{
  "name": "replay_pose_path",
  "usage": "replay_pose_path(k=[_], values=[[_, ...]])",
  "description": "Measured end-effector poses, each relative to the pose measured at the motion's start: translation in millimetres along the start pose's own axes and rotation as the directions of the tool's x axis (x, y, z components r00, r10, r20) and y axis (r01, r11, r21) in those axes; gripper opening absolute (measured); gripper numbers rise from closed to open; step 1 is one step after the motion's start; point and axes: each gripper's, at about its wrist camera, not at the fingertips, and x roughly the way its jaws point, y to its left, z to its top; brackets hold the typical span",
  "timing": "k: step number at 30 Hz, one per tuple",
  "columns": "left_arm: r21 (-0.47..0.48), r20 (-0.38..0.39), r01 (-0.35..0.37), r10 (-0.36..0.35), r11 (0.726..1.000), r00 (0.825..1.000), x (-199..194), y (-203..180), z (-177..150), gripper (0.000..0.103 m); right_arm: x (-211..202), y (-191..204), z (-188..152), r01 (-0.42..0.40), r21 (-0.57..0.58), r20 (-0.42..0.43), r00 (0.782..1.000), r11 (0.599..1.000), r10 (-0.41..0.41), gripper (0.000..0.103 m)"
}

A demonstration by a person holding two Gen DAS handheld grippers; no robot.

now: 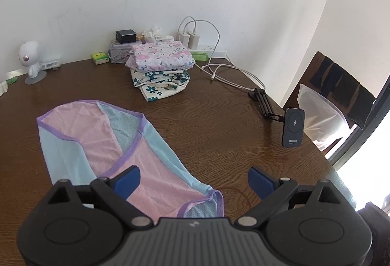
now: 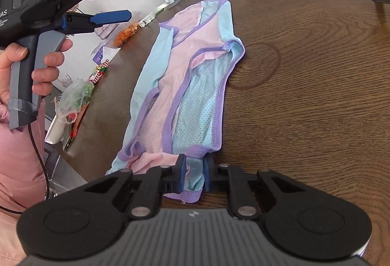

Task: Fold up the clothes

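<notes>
A pink and light-blue baby garment point(image 1: 97, 134) with purple trim lies spread flat on the brown wooden table point(image 1: 231, 119). In the right wrist view the garment point(image 2: 195, 85) stretches away from me, and my right gripper point(image 2: 193, 168) is shut on its near edge, with blue cloth and purple hem pinched between the blue pads. My left gripper point(image 1: 193, 179) hangs open above the garment's near end with nothing between its fingers. From the right wrist view the left gripper point(image 2: 136, 0) is held up in the air at the left by a hand point(image 2: 46, 63).
A stack of folded floral clothes point(image 1: 160, 68) sits at the back of the table beside chargers and white cables point(image 1: 226, 73). A phone charger on a black stand point(image 1: 293, 127) is at the right, a white figurine point(image 1: 30, 58) far left, a chair point(image 1: 341, 85) beyond. Bags and clutter point(image 2: 75, 97) line the table's left edge.
</notes>
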Motion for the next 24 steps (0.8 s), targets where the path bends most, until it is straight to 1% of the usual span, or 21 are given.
replay_pose_path(k=[3,5,7,10,12,15,16,18,20,22,24], values=[[0.000,-0.056,-0.045,0.045,0.999,0.997,24.4,7.5,20.9,0.095,2.2,0.4,-0.9,-0.005,-0.004,0.003,1.000,1.000,0.005,0.006],[-0.002,-0.102,-0.083,0.083,0.997,0.991,45.2,12.9,36.2,0.094,3.7,0.7,-1.4,-0.009,-0.007,0.005,1.000,1.000,0.009,0.005],[-0.001,-0.148,-0.127,0.125,0.992,0.981,67.7,17.7,50.9,0.093,4.9,3.5,-1.6,-0.013,-0.031,0.003,1.000,0.999,0.013,0.005],[0.005,-0.211,-0.197,0.193,0.980,0.958,107.2,22.3,66.6,0.084,5.1,11.8,0.0,-0.026,-0.106,-0.002,1.000,0.994,0.025,0.005],[0.010,-0.247,-0.234,0.229,0.972,0.942,133.7,22.6,73.6,0.075,4.2,16.8,2.4,-0.021,-0.156,0.003,1.000,0.987,0.021,0.005],[0.027,-0.284,-0.268,0.264,0.963,0.922,164.9,22.2,79.0,0.067,2.6,22.2,6.5,-0.019,-0.219,0.011,1.000,0.975,0.022,0.005],[0.042,-0.293,-0.289,0.288,0.956,0.912,175.0,20.9,80.6,0.066,2.3,23.2,7.8,-0.023,-0.234,0.012,1.000,0.972,0.027,0.005],[0.061,-0.307,-0.323,0.326,0.944,0.894,190.9,19.2,83.0,0.066,2.9,24.9,9.2,-0.023,-0.257,0.012,1.000,0.966,0.027,0.005],[0.053,-0.332,-0.347,0.344,0.936,0.878,205.8,21.0,86.2,0.065,4.3,24.0,9.9,-0.035,-0.263,0.008,0.999,0.964,0.039,0.005],[0.048,-0.349,-0.378,0.370,0.924,0.861,216.1,22.6,89.3,0.055,5.7,22.1,10.3,-0.046,-0.263,0.005,0.999,0.964,0.049,0.005],[0.039,-0.352,-0.397,0.385,0.917,0.853,220.6,22.5,92.8,0.049,6.2,19.5,10.6,-0.053,-0.260,0.005,0.998,0.964,0.056,0.005]])
